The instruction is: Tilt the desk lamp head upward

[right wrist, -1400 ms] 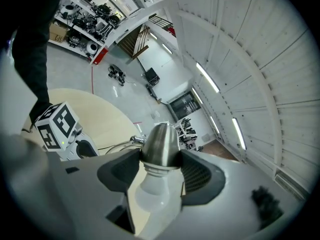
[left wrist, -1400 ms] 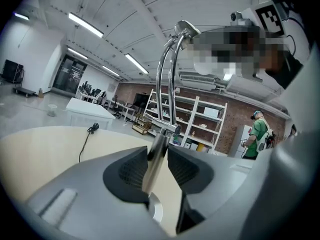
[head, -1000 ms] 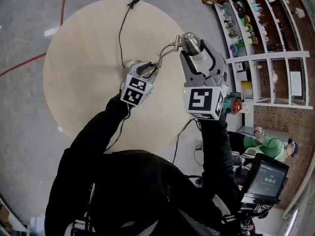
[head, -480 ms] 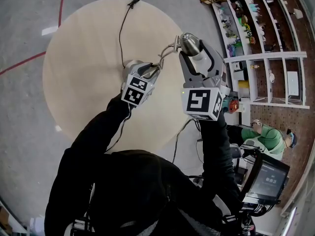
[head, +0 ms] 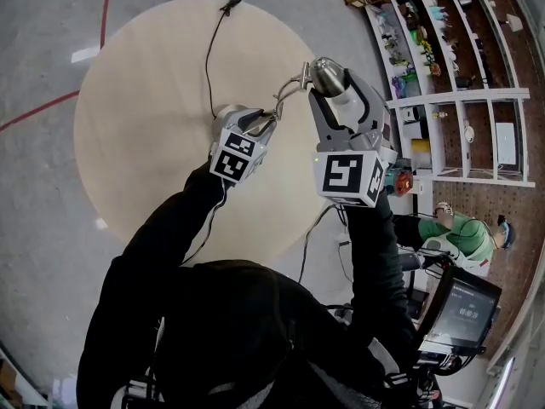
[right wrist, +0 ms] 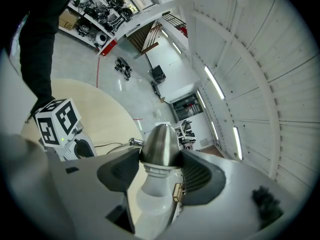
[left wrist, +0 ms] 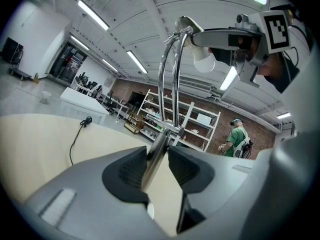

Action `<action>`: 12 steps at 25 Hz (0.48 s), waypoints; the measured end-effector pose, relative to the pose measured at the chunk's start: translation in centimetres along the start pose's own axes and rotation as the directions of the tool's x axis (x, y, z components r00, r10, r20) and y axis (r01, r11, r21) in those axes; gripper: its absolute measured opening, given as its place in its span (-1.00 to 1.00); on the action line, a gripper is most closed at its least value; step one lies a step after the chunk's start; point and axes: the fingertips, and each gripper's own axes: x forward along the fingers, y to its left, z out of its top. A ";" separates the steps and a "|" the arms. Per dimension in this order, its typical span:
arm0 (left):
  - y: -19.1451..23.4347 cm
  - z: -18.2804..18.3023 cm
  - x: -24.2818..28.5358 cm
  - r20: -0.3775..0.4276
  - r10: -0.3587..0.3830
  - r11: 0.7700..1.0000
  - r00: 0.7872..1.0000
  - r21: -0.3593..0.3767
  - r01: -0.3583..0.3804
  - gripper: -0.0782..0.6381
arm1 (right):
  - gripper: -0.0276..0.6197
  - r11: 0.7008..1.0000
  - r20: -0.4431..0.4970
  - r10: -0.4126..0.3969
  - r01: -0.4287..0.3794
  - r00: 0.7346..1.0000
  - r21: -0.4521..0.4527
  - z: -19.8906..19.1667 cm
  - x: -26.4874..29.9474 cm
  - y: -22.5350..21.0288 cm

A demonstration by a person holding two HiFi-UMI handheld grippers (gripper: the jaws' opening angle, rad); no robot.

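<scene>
The right tool [right wrist: 161, 168] was clamped on the desk lamp head [right wrist: 160, 143], its two dark pads pressing either side where the brushed-metal cone met the white socket, with the cone's rounded tip pointing away beyond the jaw tips. The left tool [left wrist: 152, 163] was set lower, its jaws closed narrowly on the lamp stem [left wrist: 159, 143], a slim chrome post that ran up between the ribbed pads and leaned slightly to the right. Above and ahead of the left tool, the stem split into two curved chrome rods [left wrist: 168, 79] that arched over to the head, where the right tool's marker cube showed at the upper right. From the head view, the lamp head lay just ahead of the right tool and to the right of the left tool, both raised over the round, pale table [head: 140, 100]. A black cord [head: 208, 58] trailed across the table away from the left tool toward the far edge. Beyond the right tool stood white shelving [head: 460, 100].
</scene>
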 end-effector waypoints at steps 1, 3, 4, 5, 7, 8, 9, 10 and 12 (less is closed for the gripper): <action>0.0 0.1 -0.1 -0.001 0.002 1.000 1.000 0.002 -0.002 -0.40 | -0.09 1.000 0.003 -0.002 0.002 1.000 -0.001 0.1 0.0 0.0; 0.1 0.0 -0.1 -0.002 0.009 1.000 1.000 0.006 -0.009 -0.40 | -0.09 1.000 0.013 -0.006 0.006 1.000 0.000 0.2 -0.1 0.0; 0.2 -0.1 -0.2 -0.003 0.015 1.000 1.000 0.009 -0.015 -0.40 | -0.09 1.000 0.018 -0.010 0.010 1.000 0.003 0.1 -0.2 0.0; 0.2 -0.4 -0.2 -0.006 0.019 1.000 1.000 0.011 -0.019 -0.42 | -0.09 1.000 0.023 -0.015 0.014 1.000 0.009 0.0 -0.4 0.0; 0.2 -1.0 -0.2 -0.021 0.024 1.000 0.999 0.011 -0.024 -0.43 | -0.09 0.999 0.030 -0.026 0.026 0.999 0.019 -0.2 -0.8 -0.1; 0.2 -1.2 -0.3 -0.026 0.026 1.000 0.999 0.010 -0.026 -0.43 | -0.09 0.999 0.033 -0.031 0.030 0.999 0.023 -0.3 -1.0 -0.1; 0.2 -1.3 -0.3 -0.027 0.026 1.000 0.999 0.010 -0.026 -0.43 | -0.09 0.999 0.036 -0.036 0.035 0.999 0.030 -0.4 -1.2 -0.1; 0.2 -1.3 -0.4 -0.026 0.027 1.000 0.999 0.010 -0.026 -0.43 | -0.09 0.998 0.040 -0.041 0.039 0.998 0.044 -0.5 -1.4 -0.2; 0.4 -1.1 -0.6 -0.027 0.027 1.000 0.999 0.011 -0.027 -0.43 | -0.09 0.994 0.048 -0.052 0.047 0.998 0.098 -0.7 -1.6 -0.3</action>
